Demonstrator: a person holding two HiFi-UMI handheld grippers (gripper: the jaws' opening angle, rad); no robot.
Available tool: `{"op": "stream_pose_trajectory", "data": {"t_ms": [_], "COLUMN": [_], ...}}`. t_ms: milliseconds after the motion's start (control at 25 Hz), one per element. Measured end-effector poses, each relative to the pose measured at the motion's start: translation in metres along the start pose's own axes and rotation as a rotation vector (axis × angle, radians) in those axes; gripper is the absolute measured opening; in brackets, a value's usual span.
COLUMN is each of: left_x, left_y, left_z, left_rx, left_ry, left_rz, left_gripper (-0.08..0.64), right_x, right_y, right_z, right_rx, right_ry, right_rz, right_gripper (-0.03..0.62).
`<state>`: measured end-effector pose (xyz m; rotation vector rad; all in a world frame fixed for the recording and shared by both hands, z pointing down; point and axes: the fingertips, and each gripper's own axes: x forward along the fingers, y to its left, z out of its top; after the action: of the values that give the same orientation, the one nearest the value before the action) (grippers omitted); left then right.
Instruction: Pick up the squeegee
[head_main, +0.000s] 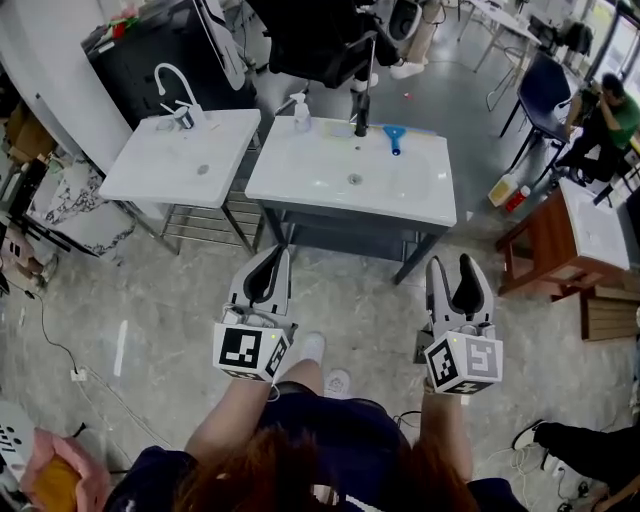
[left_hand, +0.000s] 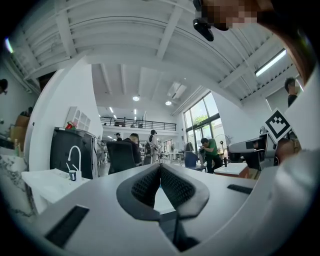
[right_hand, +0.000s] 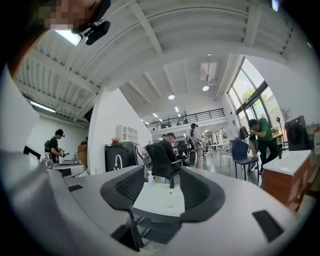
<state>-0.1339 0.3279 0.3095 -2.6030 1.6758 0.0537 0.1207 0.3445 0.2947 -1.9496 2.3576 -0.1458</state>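
Note:
The blue squeegee (head_main: 393, 137) lies on the back rim of the wide white sink (head_main: 400, 195), just right of its black faucet (head_main: 362, 110). Both grippers hang level over the floor, well short of the sink's front edge. My left gripper (head_main: 274, 256) is shut, its tips meeting with nothing between them (left_hand: 160, 167). My right gripper (head_main: 452, 266) stands open and empty, and the wide sink (right_hand: 160, 197) shows through its gap (right_hand: 161, 176). I cannot make out the squeegee in either gripper view.
A smaller white sink (head_main: 150, 175) with a white faucet (head_main: 172, 82) stands to the left. A soap bottle (head_main: 301, 112) sits on the wide sink. A wooden table (head_main: 545, 245), floor bottles (head_main: 505, 188) and a seated person (head_main: 610, 112) are at the right. A black chair (head_main: 320, 40) stands behind.

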Motion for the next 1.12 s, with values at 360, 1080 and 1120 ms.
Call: {"op": "stream_pose_trajectory", "data": {"t_ms": [360,1080,1120], "left_x": [0.058,0.282,0.289], "left_y": [0.023,0.147,0.152], "left_z": [-0.015,-0.012,-0.013], "left_rx": [-0.015,-0.026,-0.027], "left_ry": [0.014,-0.033,-0.031], "left_rz": [-0.036,-0.142,-0.146], "left_gripper": [0.021,0.021,0.020], "right_x": [0.051,0.279,0.286], "right_y": [-0.006,-0.014,-0.014], "right_z": [-0.005,0.027,0.027], "right_rx": [-0.019,-0.007,-0.007], "right_ry": [0.022,-0.043,-0.041], "right_rz": [-0.005,-0.069,-0.074], "right_gripper": [0.245,0.239,0.239]}}
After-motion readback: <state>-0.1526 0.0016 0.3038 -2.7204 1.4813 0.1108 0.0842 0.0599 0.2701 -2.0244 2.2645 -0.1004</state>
